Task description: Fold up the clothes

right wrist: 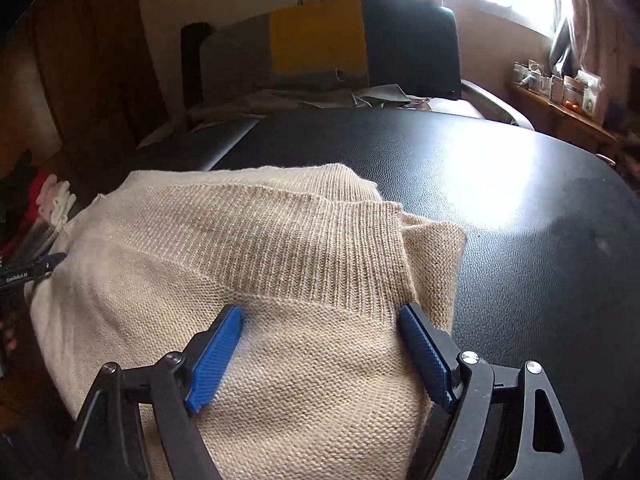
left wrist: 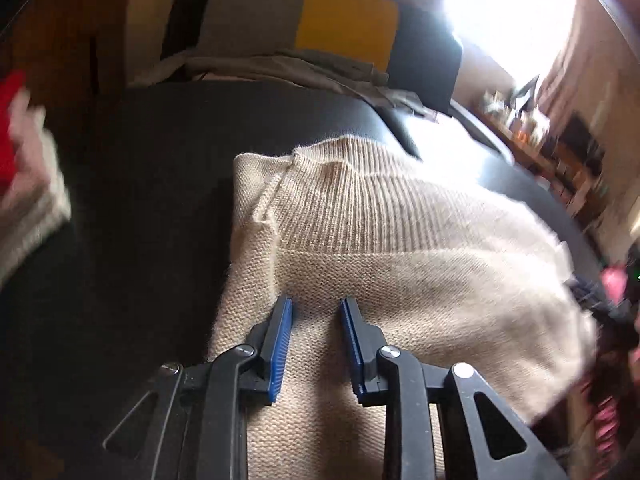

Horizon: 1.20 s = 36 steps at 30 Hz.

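I see the soft, light, floppy knit sweater (right wrist: 248, 280) on the tabletop (right wrist: 500, 200) under both fingers, left (left wrist: 316, 304) part-open, right (right wrist: 322, 312) wide, holding nothing, so I'd pinch a doubled edge.

Both cams are riding the tools, looking forward and down, close over the beige sweater (left wrist: 400, 264) on the black table (right wrist: 520, 200). Left one's looking from the sweater's left end, right one from its right; both are sharing sweater, table, chair (right wrist: 408, 40) behind.
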Each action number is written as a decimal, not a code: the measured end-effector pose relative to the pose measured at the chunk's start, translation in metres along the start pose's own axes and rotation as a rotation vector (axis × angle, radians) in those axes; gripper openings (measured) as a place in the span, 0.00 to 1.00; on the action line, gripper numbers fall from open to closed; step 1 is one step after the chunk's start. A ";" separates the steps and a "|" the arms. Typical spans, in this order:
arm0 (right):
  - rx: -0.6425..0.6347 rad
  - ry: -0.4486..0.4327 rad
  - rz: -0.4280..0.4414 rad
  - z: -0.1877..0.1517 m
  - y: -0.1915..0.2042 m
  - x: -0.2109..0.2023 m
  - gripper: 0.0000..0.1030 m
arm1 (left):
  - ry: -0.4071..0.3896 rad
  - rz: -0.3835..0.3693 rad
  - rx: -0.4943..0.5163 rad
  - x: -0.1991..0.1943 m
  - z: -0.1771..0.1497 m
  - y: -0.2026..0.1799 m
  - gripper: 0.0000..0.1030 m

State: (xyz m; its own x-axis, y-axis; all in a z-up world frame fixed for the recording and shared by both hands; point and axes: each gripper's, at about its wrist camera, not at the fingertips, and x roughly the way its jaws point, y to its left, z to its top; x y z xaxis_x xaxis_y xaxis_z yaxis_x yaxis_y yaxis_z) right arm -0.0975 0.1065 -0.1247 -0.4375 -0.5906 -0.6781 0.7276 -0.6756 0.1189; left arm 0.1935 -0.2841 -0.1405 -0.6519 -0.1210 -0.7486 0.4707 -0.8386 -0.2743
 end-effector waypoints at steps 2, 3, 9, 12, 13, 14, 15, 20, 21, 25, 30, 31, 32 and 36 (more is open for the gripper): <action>-0.007 0.039 -0.042 0.007 0.006 0.003 0.82 | -0.017 -0.003 -0.020 -0.015 -0.003 0.007 0.25; -0.010 0.050 -0.063 0.011 0.013 0.002 0.84 | -0.033 0.003 -0.022 -0.023 -0.004 0.009 0.25; -0.136 -0.011 0.008 0.034 0.071 -0.015 0.98 | -0.102 -0.007 0.038 -0.041 0.000 0.001 0.29; -0.175 0.000 0.043 0.043 0.090 0.003 0.98 | -0.045 0.060 0.070 -0.026 -0.012 -0.001 0.29; -0.184 0.002 0.043 0.044 0.093 0.011 0.99 | -0.027 0.081 0.059 -0.020 -0.019 0.002 0.29; -0.186 0.006 0.037 0.042 0.095 0.019 1.00 | -0.054 0.072 0.029 -0.021 -0.028 0.008 0.29; -0.184 0.017 0.037 0.041 0.094 0.026 1.00 | -0.078 0.063 0.000 -0.023 -0.037 0.014 0.29; -0.161 -0.023 0.106 0.019 0.079 0.059 1.00 | -0.101 0.009 -0.053 -0.024 -0.046 0.025 0.29; -0.148 -0.017 0.114 0.019 0.077 0.060 1.00 | -0.095 0.009 -0.045 -0.024 -0.045 0.024 0.29; -0.134 -0.018 0.122 0.019 0.076 0.065 1.00 | -0.090 -0.049 -0.084 -0.031 -0.026 0.033 0.29; -0.122 -0.013 0.132 0.018 0.075 0.070 1.00 | -0.060 -0.140 -0.185 -0.023 0.009 0.058 0.39; -0.120 -0.012 0.134 0.019 0.075 0.071 1.00 | -0.041 -0.163 -0.207 -0.015 0.018 0.063 0.43; -0.119 -0.012 0.135 0.017 0.076 0.070 1.00 | -0.019 -0.188 -0.229 -0.007 0.027 0.068 0.46; -0.118 -0.014 0.135 0.014 0.081 0.065 1.00 | 0.080 -0.218 -0.237 0.032 0.051 0.080 0.49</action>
State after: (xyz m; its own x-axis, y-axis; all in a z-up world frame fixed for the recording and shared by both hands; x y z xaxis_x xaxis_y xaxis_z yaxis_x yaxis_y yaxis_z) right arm -0.0743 0.0071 -0.1494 -0.3388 -0.6789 -0.6514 0.8365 -0.5343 0.1218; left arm 0.1799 -0.3820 -0.1553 -0.7079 0.0975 -0.6996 0.4571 -0.6918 -0.5590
